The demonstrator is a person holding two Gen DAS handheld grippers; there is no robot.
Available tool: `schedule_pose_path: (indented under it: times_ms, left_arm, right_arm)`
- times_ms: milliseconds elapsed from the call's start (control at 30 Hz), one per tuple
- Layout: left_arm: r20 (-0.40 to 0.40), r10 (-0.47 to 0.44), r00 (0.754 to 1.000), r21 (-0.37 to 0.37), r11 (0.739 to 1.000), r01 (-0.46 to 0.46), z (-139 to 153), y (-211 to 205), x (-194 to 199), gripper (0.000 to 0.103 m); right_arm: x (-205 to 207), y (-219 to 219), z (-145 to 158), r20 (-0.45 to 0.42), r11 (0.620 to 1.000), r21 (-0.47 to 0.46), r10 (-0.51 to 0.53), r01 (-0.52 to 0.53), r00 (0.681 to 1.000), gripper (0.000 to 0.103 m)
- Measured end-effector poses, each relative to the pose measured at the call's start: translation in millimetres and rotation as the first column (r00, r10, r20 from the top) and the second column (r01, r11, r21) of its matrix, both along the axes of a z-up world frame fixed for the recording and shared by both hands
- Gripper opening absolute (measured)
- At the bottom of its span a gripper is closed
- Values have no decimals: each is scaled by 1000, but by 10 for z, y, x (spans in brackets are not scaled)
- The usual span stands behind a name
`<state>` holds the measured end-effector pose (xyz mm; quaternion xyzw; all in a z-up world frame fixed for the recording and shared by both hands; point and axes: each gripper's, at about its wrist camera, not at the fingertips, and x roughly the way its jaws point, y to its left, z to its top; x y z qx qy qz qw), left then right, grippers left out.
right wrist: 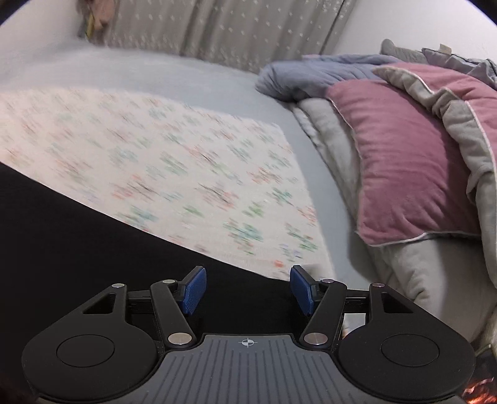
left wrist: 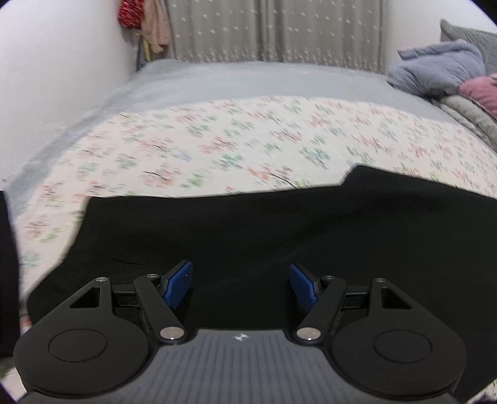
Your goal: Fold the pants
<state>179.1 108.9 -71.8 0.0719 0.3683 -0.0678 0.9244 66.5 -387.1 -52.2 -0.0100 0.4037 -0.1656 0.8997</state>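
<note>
Black pants (left wrist: 248, 223) lie flat across a flowered cloth (left wrist: 217, 143) on the bed. In the left wrist view they fill the lower half. My left gripper (left wrist: 240, 284) is open just above the pants, blue pads (left wrist: 178, 284) wide apart, holding nothing. In the right wrist view the pants (right wrist: 77, 236) run across the lower left, their far edge slanting down to the right. My right gripper (right wrist: 248, 289) is open over the pants' right end, empty. The cloth is blurred in both views.
A pink pillow (right wrist: 410, 167) and grey and blue quilts (right wrist: 323, 77) are piled at the bed's right side. A grey sheet (left wrist: 248, 80) covers the far bed. A curtain (left wrist: 273, 28) and a white wall (left wrist: 56, 77) stand behind. Clothes (left wrist: 146, 21) hang at far left.
</note>
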Motion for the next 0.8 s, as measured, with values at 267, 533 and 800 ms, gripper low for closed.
schedule_pose_path:
  times_ms: [267,533,800]
  left_arm:
    - [122,159,980,39,986,-165,272,768,-377,90]
    - [9,182,983,-102,978,-180,90,1108,-362,90]
    - [-103,331,938,-147,928,-343,57,1477,-350,90]
  right_arm:
    - [-477,657,533,120,951,302,27,-62,992,87]
    - [-146,1908,179,70,805,456,392,-378,917,87]
    - [-202,2256,687,327,568,522,555,-636,764,87]
